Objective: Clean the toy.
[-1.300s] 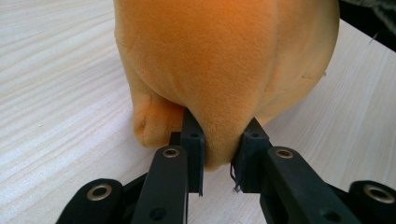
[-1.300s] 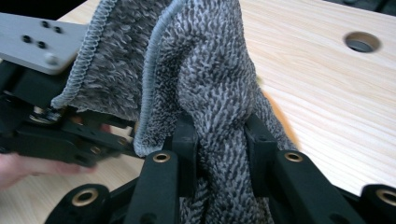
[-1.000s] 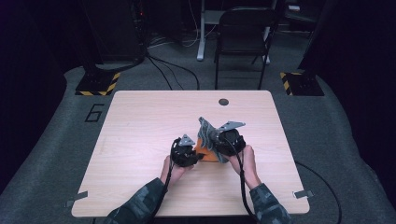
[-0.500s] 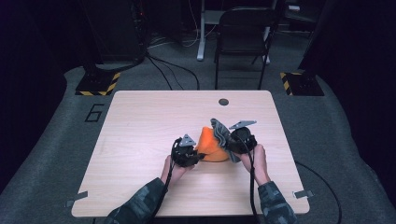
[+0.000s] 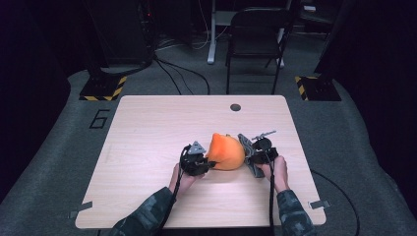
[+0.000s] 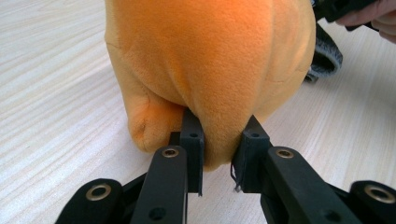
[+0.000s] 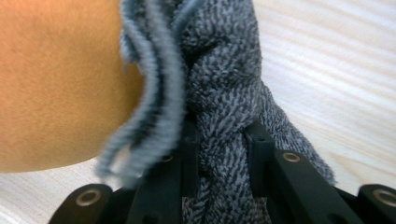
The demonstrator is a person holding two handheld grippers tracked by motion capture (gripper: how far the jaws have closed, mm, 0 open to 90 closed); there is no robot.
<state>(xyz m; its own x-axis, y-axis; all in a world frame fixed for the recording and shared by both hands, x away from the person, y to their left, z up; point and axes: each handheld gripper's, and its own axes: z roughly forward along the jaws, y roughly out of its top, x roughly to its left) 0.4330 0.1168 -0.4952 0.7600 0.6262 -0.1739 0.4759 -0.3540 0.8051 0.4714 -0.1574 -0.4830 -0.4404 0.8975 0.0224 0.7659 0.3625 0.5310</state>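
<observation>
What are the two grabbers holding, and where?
Left gripper pinches a fold at the orange plush toy's bottom edge. Right gripper pinches the bunched grey cloth beside it.

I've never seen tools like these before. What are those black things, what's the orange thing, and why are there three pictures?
A person sits at a wooden table with a pinching tool in each hand. One camera looks down from above; one rides on each tool, looking along its two black jaws. The left gripper pinches a fold of an orange plush toy. The right gripper pinches a grey knitted cloth that lies against the toy. A small dark round spot sits near the table's far edge.
</observation>
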